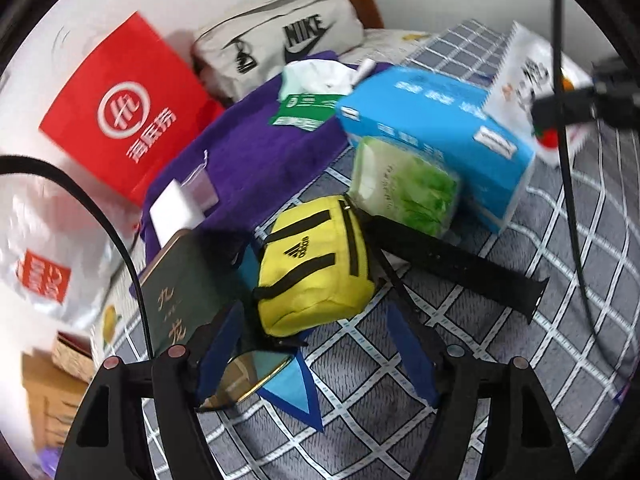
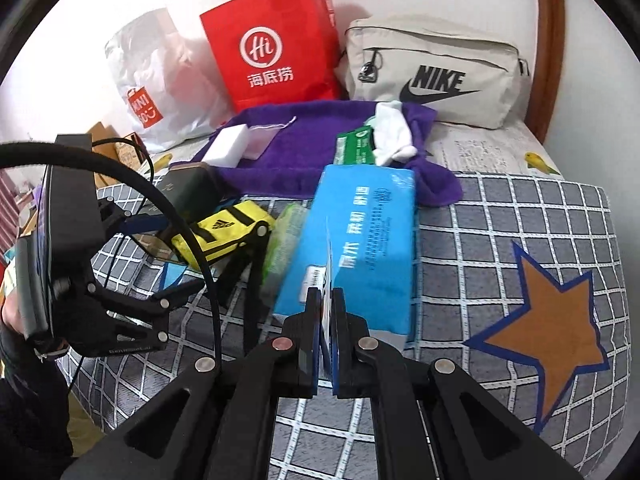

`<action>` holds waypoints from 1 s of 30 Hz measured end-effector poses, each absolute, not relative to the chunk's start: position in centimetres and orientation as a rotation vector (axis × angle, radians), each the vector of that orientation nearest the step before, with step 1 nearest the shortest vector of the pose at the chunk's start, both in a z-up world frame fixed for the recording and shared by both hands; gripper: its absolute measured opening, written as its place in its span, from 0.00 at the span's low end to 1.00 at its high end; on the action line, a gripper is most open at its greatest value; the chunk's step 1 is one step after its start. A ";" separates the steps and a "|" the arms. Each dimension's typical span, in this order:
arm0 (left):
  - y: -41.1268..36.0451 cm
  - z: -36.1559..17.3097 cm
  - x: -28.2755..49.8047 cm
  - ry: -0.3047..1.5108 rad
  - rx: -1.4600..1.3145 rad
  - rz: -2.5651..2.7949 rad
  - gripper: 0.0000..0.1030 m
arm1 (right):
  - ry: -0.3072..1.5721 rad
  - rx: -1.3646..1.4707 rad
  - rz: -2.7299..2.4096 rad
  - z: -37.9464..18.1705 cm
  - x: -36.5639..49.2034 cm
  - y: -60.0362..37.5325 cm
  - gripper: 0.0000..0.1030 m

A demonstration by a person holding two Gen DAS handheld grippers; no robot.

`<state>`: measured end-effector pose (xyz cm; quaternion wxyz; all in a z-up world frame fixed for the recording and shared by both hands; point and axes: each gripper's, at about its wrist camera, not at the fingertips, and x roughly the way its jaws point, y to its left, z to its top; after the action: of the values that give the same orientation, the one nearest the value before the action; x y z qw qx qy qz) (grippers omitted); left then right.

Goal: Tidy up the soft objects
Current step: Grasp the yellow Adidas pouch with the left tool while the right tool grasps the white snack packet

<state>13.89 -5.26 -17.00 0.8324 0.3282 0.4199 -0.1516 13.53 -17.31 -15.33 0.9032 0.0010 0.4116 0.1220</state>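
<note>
right fingers pinching blue tissue pack edge

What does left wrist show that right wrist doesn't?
Left wrist only: black watch strap beside the yellow Adidas pouch, which sits between the open left gripper fingers.
Right wrist only: orange star patch on the checked blanket; right gripper shut on the blue tissue pack.
Both: Nike bag, red Haidilao bag, purple towel.
</note>
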 end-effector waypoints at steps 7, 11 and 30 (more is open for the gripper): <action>-6.5 -19.2 15.4 0.879 0.818 -0.280 0.71 | 0.851 0.021 0.245 -15.3 13.8 -18.4 0.04; -6.7 -19.3 15.9 0.908 0.785 -0.310 0.45 | 0.849 0.015 0.250 -15.3 13.8 -18.4 0.04; -4.9 -13.3 13.3 0.881 0.498 -0.415 0.27 | 0.821 -0.046 0.234 -13.9 12.9 -17.2 0.04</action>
<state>13.26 -4.91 -13.27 0.8540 0.2368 0.4190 -0.1974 12.93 -17.19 -13.90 0.9099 -0.0222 0.3983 0.1134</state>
